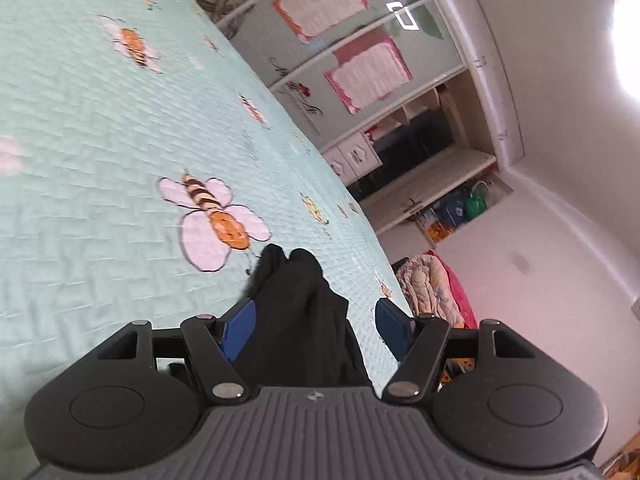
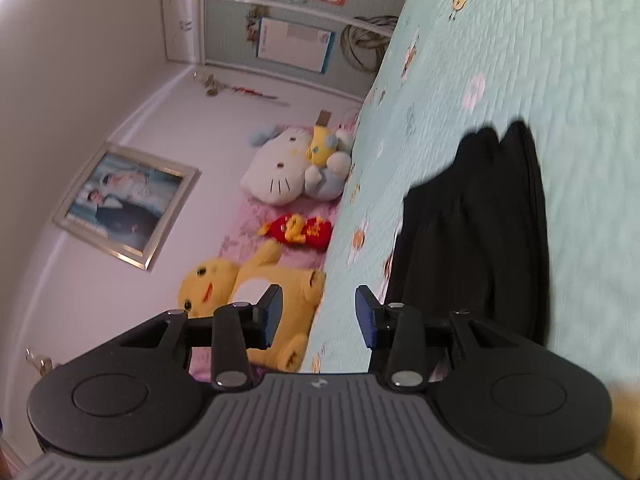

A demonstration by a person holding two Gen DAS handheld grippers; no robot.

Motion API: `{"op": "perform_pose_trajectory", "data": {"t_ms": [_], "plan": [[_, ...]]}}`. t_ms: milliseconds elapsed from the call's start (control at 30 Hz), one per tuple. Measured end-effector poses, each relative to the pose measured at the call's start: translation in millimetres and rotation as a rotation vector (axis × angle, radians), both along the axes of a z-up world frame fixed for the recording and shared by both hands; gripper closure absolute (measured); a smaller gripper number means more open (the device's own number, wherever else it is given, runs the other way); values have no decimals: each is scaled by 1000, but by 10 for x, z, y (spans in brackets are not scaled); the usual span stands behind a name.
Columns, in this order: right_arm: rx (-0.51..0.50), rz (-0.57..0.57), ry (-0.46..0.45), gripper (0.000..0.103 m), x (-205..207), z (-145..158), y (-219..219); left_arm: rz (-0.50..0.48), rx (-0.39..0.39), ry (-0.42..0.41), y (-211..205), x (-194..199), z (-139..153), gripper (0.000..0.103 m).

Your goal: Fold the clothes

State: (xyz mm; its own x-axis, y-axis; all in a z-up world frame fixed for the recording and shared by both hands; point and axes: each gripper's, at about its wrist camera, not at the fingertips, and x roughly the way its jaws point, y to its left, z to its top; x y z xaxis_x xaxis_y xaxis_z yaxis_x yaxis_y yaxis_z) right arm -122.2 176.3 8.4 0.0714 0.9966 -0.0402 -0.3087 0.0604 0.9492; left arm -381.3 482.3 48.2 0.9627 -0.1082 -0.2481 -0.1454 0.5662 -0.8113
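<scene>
Two tongs hang open: black garment (image 1: pixel 298 312) bunched loose between the left tongs (image 1: pixel 316 326), beside the empty right tongs (image 2: pixel 318 316) on the bed (image 1: pixel 100 120). It could slip, crumpling the fold.

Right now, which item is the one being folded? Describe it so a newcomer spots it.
Start at the mint-green quilted bedspread printed with cartoon bees. The black garment lies bunched on it, partly between the left gripper fingers. It is the only dark, unpatterned cloth on the bed.
</scene>
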Motion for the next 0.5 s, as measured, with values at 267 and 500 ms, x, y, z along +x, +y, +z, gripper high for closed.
{"op": "perform_pose_trajectory", "data": {"t_ms": [267, 500], "plan": [[-205, 32, -68, 62, -671, -104, -187, -127, 82, 148, -341, 278, -206, 34], [-289, -59, -25, 101, -701, -369, -509, -131, 131, 227, -439, 349, -277, 37]]}}
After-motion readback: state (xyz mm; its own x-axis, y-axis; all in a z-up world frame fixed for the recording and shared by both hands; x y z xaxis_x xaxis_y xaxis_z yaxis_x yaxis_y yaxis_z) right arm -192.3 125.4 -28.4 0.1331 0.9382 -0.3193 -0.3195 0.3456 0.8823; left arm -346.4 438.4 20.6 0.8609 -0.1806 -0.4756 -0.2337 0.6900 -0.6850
